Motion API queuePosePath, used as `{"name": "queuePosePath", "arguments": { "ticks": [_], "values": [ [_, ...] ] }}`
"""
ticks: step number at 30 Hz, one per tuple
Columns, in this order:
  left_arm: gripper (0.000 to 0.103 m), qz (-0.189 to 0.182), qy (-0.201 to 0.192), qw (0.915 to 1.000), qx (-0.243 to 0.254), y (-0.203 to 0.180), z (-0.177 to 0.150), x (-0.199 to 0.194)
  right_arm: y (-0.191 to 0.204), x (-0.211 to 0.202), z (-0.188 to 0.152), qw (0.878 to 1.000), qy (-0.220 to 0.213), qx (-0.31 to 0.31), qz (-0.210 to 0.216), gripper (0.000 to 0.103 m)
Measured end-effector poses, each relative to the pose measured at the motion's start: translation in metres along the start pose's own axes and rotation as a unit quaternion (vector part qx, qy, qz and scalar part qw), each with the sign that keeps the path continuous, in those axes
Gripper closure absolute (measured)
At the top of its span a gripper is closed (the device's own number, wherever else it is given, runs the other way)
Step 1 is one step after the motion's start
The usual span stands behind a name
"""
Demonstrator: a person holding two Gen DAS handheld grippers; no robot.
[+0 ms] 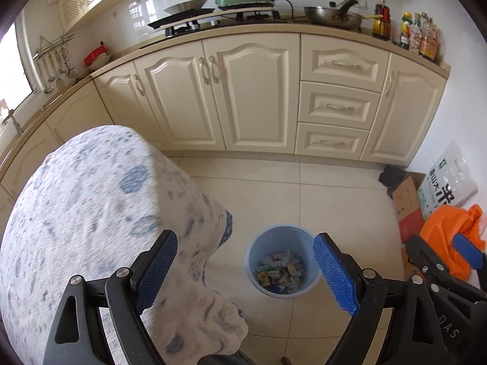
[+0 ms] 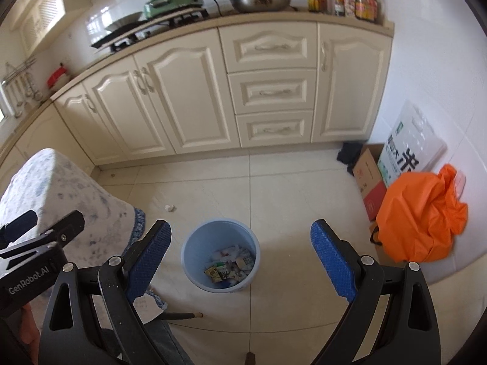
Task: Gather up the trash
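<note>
A light blue trash bin (image 1: 252,254) stands on the tiled floor, holding several crumpled wrappers and papers (image 1: 281,269). My left gripper (image 1: 246,273) hangs above and in front of it, jaws wide open and empty. In the right wrist view the same bin (image 2: 194,243) lies below my right gripper (image 2: 240,261), which is also open with nothing between its blue pads (image 2: 333,261). A small white scrap (image 2: 169,207) lies on the floor left of the bin. Each gripper shows at the edge of the other's view: the right gripper (image 1: 444,252) and the left gripper (image 2: 45,225).
A table under a blue-and-white cloth (image 1: 91,213) fills the left, close to the left finger. Cream cabinets (image 2: 188,91) run along the back. An orange bag (image 2: 423,213), a cardboard box (image 2: 368,179) and a rice sack (image 2: 408,146) sit at the right wall.
</note>
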State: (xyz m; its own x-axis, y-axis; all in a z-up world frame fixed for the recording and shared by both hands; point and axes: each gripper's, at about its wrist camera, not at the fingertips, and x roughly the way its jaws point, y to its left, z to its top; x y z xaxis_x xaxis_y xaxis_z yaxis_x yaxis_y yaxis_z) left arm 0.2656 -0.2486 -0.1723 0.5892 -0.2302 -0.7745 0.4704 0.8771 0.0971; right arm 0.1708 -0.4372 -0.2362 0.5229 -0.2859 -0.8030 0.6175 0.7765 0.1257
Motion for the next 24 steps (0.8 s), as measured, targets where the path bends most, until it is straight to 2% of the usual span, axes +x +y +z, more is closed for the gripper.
{"name": "queuePosePath", "arguments": {
  "ticks": [12, 22, 24],
  "values": [
    [0.015, 0.047, -0.052, 0.9968, -0.038, 0.032, -0.064, -0.113, 0.041, -0.068, -0.008, 0.996, -0.053, -0.049, 0.060, 0.008],
    [0.015, 0.076, -0.083, 0.9892, -0.094, 0.053, -0.120, -0.190, 0.070, -0.118, -0.022, 0.988, -0.108, -0.088, 0.073, 0.008],
    [0.015, 0.070, -0.090, 0.9877, -0.108, 0.056, -0.131, -0.205, 0.075, -0.124, -0.023, 0.986, -0.111, -0.095, 0.080, 0.008]
  ]
}}
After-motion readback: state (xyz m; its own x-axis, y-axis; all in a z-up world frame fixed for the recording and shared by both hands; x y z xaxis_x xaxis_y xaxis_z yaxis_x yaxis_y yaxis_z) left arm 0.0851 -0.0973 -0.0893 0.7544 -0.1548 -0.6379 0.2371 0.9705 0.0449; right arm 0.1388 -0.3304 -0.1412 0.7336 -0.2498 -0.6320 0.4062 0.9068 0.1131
